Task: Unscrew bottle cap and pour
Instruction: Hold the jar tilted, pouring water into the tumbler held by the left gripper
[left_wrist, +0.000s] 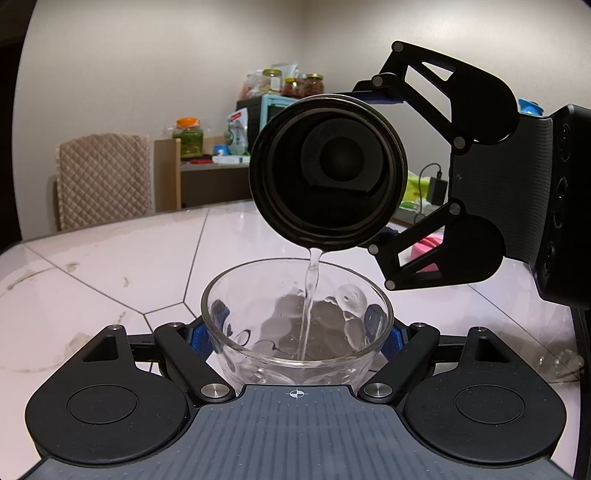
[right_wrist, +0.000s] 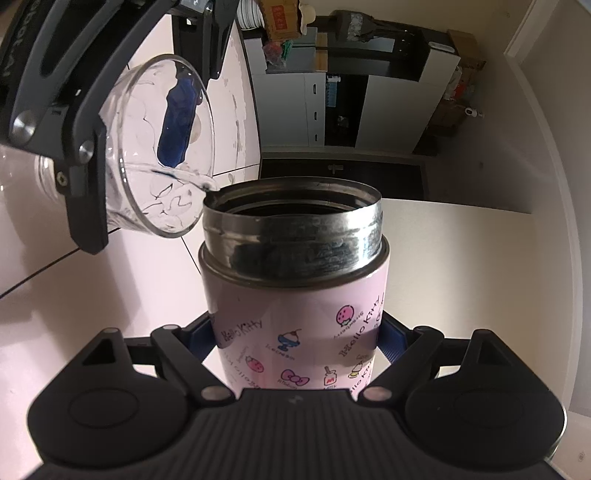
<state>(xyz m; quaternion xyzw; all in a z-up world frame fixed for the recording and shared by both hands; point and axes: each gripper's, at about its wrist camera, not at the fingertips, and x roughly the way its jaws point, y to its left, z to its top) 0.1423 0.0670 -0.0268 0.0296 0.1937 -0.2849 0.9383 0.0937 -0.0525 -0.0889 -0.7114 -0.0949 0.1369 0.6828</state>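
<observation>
- The counter (left_wrist: 110, 266) is white stone with thin dark seams, and it carries everything here; its far edge runs past a quilted chair back (left_wrist: 105, 179), and there is open surface to the left of the bowl, smudged with faint marks.
- My right tool (right_wrist: 297, 341) is clamped on the bottle (right_wrist: 295, 325), its blue pads pressed to both sides of the pink body. The bottle is tipped mouth-down over the bowl, held up off the counter.
- The bottle has no cap on; its bare steel neck and dark inside show, and a thin stream of water (left_wrist: 310, 299) falls from the lower lip.
- My left tool (left_wrist: 297, 336) grips the glass bowl (left_wrist: 295, 325) from both sides, blue pads against the glass. In the left wrist view the bowl sits low near the counter's near edge, directly under the bottle mouth.
- The bowl holds a shallow pool of clear water where the stream lands; I cannot tell whether its base rests on the counter.
- Bottle lip and bowl rim are near each other, with only the stream between them.
- The bottle reads "Hello Kitty" several times, with small cartoon sweets and the word "Milk".
</observation>
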